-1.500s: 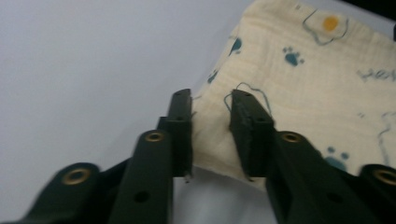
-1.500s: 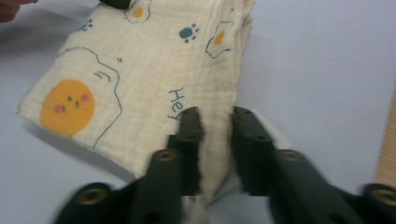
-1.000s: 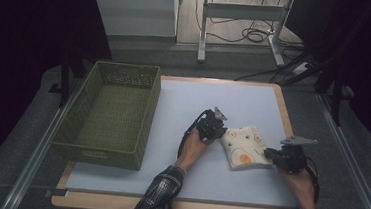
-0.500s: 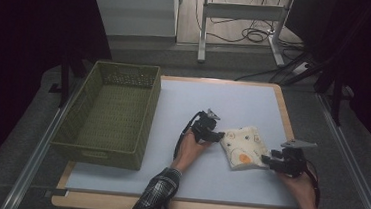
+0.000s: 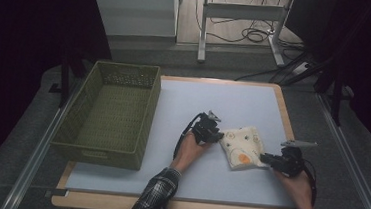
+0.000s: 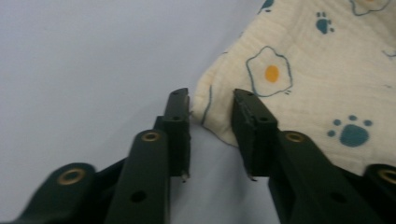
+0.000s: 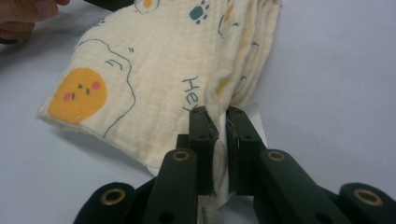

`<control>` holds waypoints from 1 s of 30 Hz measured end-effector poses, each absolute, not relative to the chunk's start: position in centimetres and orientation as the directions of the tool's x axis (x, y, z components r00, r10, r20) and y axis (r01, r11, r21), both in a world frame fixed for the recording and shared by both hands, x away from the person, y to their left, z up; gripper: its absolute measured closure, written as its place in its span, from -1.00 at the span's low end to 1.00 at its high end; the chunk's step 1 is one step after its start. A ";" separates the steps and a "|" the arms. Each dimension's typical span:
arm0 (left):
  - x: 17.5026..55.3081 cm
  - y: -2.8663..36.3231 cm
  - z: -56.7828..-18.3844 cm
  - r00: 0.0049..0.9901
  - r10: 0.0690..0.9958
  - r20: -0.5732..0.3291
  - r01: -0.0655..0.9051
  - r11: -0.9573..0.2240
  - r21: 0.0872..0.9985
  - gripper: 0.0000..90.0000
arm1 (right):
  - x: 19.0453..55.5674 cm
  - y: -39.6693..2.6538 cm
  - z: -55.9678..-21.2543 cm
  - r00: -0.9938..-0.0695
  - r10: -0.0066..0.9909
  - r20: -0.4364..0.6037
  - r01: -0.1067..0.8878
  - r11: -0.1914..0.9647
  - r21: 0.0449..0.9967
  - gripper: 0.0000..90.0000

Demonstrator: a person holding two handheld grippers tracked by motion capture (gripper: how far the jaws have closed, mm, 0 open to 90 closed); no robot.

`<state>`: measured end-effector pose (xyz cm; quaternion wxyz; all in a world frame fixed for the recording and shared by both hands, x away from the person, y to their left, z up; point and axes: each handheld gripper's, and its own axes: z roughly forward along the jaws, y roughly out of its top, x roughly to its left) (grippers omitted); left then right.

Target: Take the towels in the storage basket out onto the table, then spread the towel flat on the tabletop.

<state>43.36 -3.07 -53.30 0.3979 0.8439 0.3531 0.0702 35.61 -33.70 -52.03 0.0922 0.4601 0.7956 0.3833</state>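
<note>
Pinching a fold at the cloth's (image 7: 154, 70) near corner, the right gripper (image 7: 218, 122) has its jaws drawn narrow with fabric and a white tag caught between them; the left gripper (image 6: 211, 105) stands with jaws parted, straddling the opposite corner without biting yet. The printed cloth lies folded on the table (image 5: 214, 101) toward its right edge, well apart from the green basket (image 5: 112, 114) at the left; closing the left jaws squarely over the hem, I judge, should come before any lifting, so both corners rise together

Green woven basket (image 5: 110, 116) on the left of the table (image 5: 214, 99), overhanging its left edge, pale blue-grey tabletop with wooden rim, metal frame legs (image 5: 240, 18) and tangled cables (image 5: 251, 34) on the floor beyond.
</note>
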 end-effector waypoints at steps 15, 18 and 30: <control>43.1 -2.7 -52.2 0.757 0.631 -0.169 0.517 -0.421 0.746 0.92 | 34.9 -33.8 -51.1 -0.576 0.788 0.217 0.643 0.273 0.716 0.84; 43.0 -2.6 -51.7 0.759 0.631 -0.161 0.509 -0.422 0.750 0.92 | 34.8 -33.6 -50.7 -0.583 0.783 0.218 0.635 0.271 0.724 0.84; 42.5 -1.4 -49.9 0.763 0.636 -0.114 0.488 -0.450 0.748 0.91 | 34.4 -32.5 -49.4 -0.618 0.758 0.209 0.602 0.285 0.746 0.84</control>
